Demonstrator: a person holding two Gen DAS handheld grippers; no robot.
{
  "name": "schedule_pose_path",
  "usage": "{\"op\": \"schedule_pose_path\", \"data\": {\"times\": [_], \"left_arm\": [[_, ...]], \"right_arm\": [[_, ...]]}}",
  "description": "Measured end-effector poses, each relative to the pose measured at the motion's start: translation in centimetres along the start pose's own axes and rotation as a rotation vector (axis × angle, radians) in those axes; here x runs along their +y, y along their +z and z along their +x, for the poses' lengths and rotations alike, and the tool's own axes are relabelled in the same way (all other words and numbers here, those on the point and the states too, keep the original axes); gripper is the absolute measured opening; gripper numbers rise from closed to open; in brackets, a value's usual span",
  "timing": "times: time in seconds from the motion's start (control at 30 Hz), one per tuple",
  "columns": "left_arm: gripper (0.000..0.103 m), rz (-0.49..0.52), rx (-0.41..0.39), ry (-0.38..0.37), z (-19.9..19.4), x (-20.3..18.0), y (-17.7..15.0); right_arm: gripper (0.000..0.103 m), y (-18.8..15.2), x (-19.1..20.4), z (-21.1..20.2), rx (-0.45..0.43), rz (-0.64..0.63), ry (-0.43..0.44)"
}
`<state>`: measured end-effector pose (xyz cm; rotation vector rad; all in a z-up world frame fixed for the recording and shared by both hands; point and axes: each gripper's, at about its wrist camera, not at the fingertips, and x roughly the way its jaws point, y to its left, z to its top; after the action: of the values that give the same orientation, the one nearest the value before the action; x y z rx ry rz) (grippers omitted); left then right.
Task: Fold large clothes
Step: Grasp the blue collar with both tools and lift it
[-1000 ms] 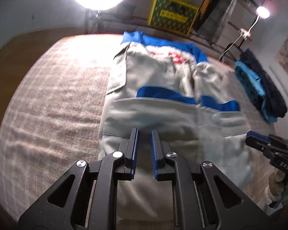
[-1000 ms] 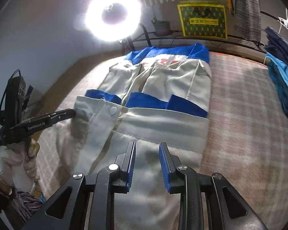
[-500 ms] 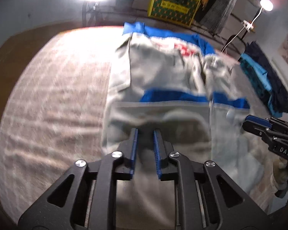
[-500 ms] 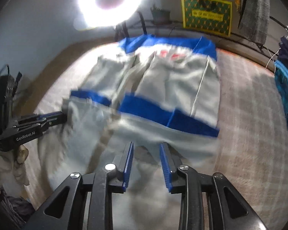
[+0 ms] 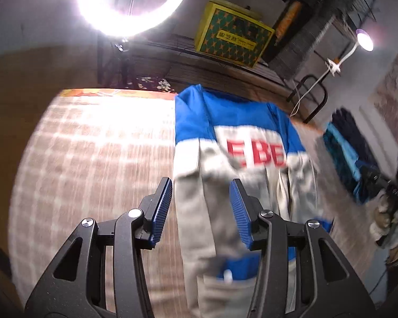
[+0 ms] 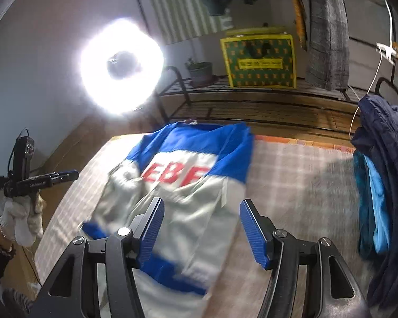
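- The jacket (image 5: 241,164) is grey with a blue yoke and carries red block letters across its grey panel just under the blue; through the motion blur they read roughly "EBE", and I would not vouch for more than that.
- The yellow-and-green patterned box (image 5: 233,39) on the rack beyond the jacket has a yellow label strip with dark characters, too small to read in either view.
- The left gripper's body, seen from the right wrist, bears small pale lettering that is too blurred to read.
- The jacket lies flat on the checked bed cover (image 5: 92,159), its long axis running from the grippers toward the rack, blue yoke at the far end, folded blue-trimmed parts at the near end.
- The left gripper (image 5: 200,209) hangs over the jacket's left edge, jaws opening, no cloth between the blue pads.
- The right gripper (image 6: 201,228) hangs above the jacket's near half, jaws opening, holding nothing.
- A pile of dark and light blue clothes (image 6: 379,198) sits on the cover to the right of the jacket, well apart from it.
- A ring light (image 6: 122,66) glares beyond the jacket's far left corner.
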<state>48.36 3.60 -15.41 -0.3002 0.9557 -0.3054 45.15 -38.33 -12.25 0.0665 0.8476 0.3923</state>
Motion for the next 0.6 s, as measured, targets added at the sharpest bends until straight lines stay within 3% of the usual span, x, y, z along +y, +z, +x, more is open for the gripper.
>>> {"op": "schedule_pose_path", "data": {"times": [0.1, 0.23, 0.6], "left_arm": [[0.056, -0.037, 0.013, -0.032, 2.6, 1.6, 2.8], [0.056, -0.096, 0.053, -0.089, 7.0, 3.5, 5.7], [0.056, -0.202, 0.128, -0.186, 15.9, 6.5, 10.1]], "right_arm": [[0.062, 1.9, -3.8, 2.7, 0.016, 0.074, 0.021], [0.062, 3.7, -8.1, 6.7, 0.026, 0.168, 0.059], [0.062, 6.9, -12.7, 16.3, 0.075, 0.267, 0.169]]}}
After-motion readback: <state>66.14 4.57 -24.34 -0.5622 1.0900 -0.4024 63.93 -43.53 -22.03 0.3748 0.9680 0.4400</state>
